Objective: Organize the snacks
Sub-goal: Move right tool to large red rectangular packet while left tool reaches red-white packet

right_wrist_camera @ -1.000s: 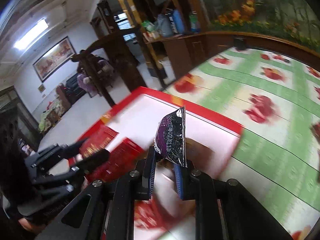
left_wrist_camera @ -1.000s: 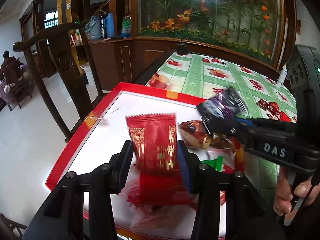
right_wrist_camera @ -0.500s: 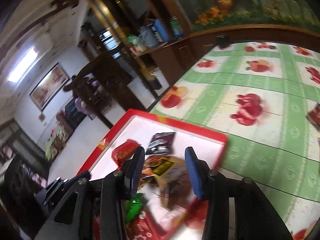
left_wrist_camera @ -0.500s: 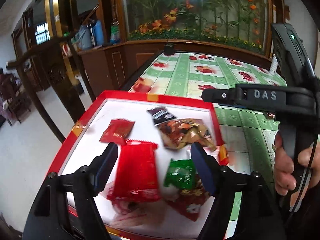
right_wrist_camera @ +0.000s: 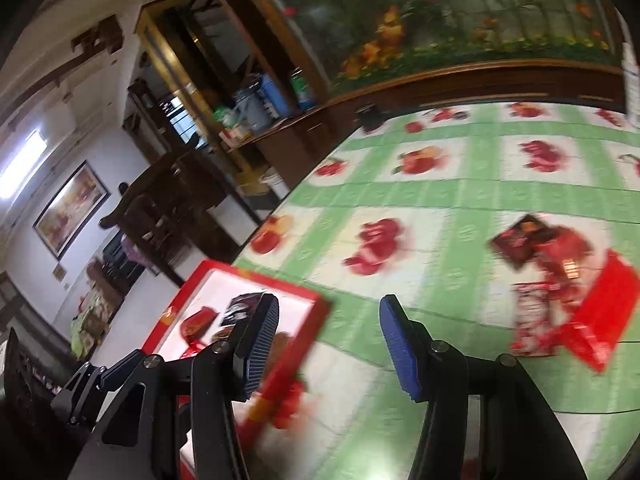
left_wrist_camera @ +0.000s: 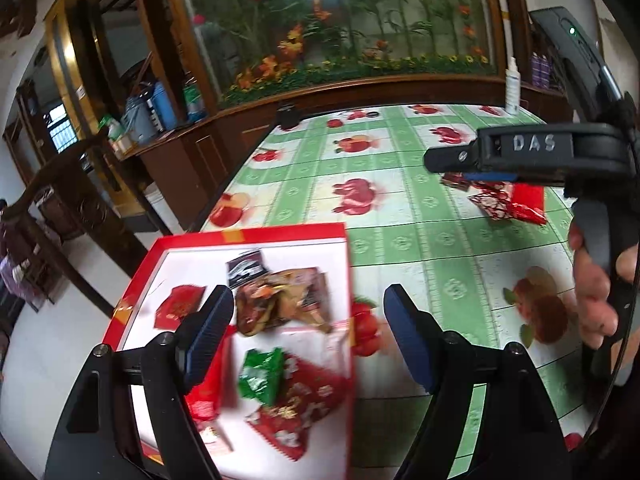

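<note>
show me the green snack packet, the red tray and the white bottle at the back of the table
green snack packet (left_wrist_camera: pixel 262 376), left wrist view, middle of the crinkled wrapper
red tray (left_wrist_camera: pixel 280 233), left wrist view, far rim
white bottle (left_wrist_camera: pixel 511 90), left wrist view, middle of its body

Table (left_wrist_camera: pixel 400 240) bears tray (left_wrist_camera: pixel 248 234), blurred snacks (right_wrist_camera: pixel 560 280).

1. The left gripper (left_wrist_camera: pixel 308 320) fills the bottom of its own view; its jaws are opening, with nothing gripped between them.
2. The right gripper (right_wrist_camera: pixel 328 328) fills the bottom of its view, jaws opening and empty.
3. At right in the left view, a hand (left_wrist_camera: pixel 592 288) holds the right gripper's handle.
</note>
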{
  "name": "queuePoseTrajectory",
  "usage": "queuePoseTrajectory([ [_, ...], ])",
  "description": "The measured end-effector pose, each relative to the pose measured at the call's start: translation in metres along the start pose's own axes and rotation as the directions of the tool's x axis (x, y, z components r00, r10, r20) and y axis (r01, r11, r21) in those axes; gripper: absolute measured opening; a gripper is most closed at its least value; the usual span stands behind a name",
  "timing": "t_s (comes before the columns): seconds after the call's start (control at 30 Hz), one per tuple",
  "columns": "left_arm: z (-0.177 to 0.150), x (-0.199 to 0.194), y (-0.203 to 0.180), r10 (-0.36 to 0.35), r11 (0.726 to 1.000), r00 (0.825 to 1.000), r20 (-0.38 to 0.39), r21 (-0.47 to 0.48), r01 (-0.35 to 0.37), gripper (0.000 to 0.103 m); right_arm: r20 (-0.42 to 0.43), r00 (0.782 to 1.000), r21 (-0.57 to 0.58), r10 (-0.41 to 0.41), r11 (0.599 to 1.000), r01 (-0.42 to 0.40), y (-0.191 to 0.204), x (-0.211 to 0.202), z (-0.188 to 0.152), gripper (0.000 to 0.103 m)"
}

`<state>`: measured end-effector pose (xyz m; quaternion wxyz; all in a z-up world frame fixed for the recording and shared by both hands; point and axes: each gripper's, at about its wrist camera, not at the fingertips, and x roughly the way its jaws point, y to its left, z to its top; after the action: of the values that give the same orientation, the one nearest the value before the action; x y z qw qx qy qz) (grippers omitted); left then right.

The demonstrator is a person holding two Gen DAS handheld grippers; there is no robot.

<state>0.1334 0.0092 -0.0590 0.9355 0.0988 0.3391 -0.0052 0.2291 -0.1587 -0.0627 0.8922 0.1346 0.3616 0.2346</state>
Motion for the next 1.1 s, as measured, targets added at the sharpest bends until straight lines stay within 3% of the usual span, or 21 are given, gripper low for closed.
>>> queuePoseTrajectory([
  [0.3, 0.016, 0.003, -0.041, -0.008, 0.997, 1.000, 0.007, 0.077, 0.007, 0.078, 0.057, 0.996, 0.051, -0.075, 0.996, 0.072, -0.050, -0.041, 0.008, 0.057],
  [0.57, 0.022, 0.010, -0.065, -0.019, 0.992, 1.000, -0.004, 0.126, 0.020, 0.078, 0.071, 0.990, 0.059, -0.119, 0.992, 0.115, -0.070, -0.059, 0.011, 0.058],
  [0.77, 0.033, 0.035, -0.076, -0.050, 0.985, 0.997, -0.058, 0.161, 0.059, 0.078, 0.053, 0.982, 0.098, -0.182, 0.980, 0.176, -0.096, -0.063, 0.015, 0.058],
  [1.0, 0.071, 0.082, -0.079, -0.077, 0.986, 0.991, -0.107, 0.141, 0.092, 0.078, -0.021, 0.970, 0.221, -0.242, 0.945, 0.240, -0.153, -0.052, 0.019, 0.058],
  [1.1, 0.083, 0.093, -0.086, -0.122, 0.983, 0.983, -0.135, 0.117, 0.138, 0.078, -0.031, 0.960, 0.230, -0.278, 0.933, 0.278, -0.168, -0.047, 0.022, 0.058],
])
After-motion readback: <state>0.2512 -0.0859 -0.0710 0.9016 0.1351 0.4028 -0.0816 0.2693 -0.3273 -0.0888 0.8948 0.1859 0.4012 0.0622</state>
